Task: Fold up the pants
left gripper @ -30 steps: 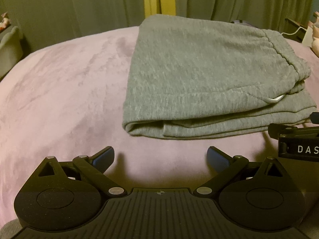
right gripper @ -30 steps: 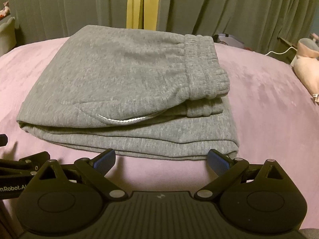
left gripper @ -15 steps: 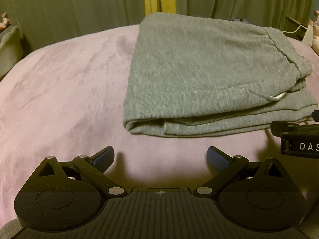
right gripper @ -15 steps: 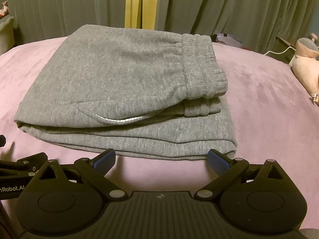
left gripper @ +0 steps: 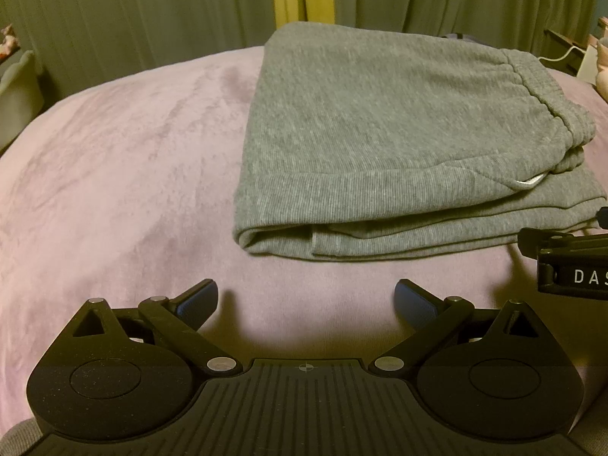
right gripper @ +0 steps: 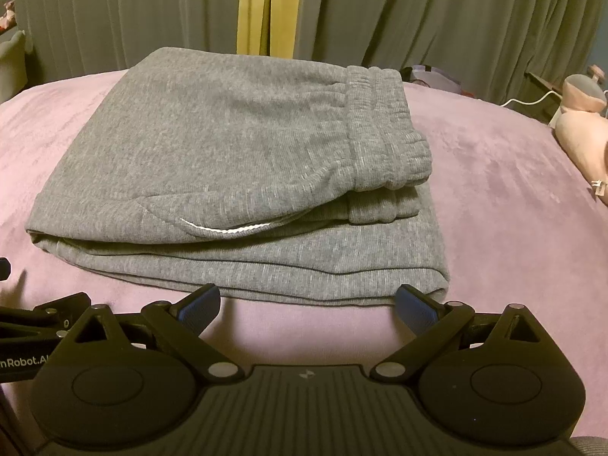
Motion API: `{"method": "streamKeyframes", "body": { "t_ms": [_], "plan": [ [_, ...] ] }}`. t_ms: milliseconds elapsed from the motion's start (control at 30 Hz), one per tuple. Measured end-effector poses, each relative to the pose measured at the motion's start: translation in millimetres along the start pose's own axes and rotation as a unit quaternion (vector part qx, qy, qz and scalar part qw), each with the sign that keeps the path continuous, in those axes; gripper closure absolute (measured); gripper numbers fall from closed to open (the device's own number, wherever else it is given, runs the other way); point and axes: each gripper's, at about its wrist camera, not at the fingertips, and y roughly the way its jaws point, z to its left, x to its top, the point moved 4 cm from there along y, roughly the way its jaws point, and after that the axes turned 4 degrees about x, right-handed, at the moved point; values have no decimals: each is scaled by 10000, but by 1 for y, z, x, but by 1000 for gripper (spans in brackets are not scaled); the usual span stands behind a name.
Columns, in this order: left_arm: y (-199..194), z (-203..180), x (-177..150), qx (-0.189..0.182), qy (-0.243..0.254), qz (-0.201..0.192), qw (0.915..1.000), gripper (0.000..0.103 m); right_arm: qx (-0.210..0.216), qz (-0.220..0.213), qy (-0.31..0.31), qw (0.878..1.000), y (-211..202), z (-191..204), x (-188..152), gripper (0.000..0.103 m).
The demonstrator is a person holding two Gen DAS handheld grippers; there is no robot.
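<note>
Grey sweatpants (left gripper: 380, 140) lie folded into a flat stack on a pink blanket (left gripper: 125, 174), waistband to the right. They also show in the right wrist view (right gripper: 228, 159), with a white drawstring (right gripper: 224, 230) peeking out at the pocket edge. My left gripper (left gripper: 307, 302) is open and empty, short of the stack's near left corner. My right gripper (right gripper: 307, 306) is open and empty, its fingertips (right gripper: 412, 306) just in front of the stack's near edge. The right gripper's side (left gripper: 570, 269) shows at the right edge of the left wrist view.
Grey-green curtains (right gripper: 418, 15) with a yellow strip (right gripper: 262, 7) hang behind the bed. Pink soft items (right gripper: 581, 129) and a white cable (right gripper: 532, 100) lie at the far right. A pale container (left gripper: 17, 87) stands at the far left.
Both grippers have drawn back slightly from the folded pants and stay open. The pants have not moved.
</note>
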Motion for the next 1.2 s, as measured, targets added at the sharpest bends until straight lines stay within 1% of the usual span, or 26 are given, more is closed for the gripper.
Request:
{"method": "streamKeyframes", "body": {
  "t_ms": [1200],
  "plan": [
    [3, 1, -2, 1, -27, 31, 10000, 1, -54, -1, -134, 9999, -1, 1, -1, 4]
  ]
}}
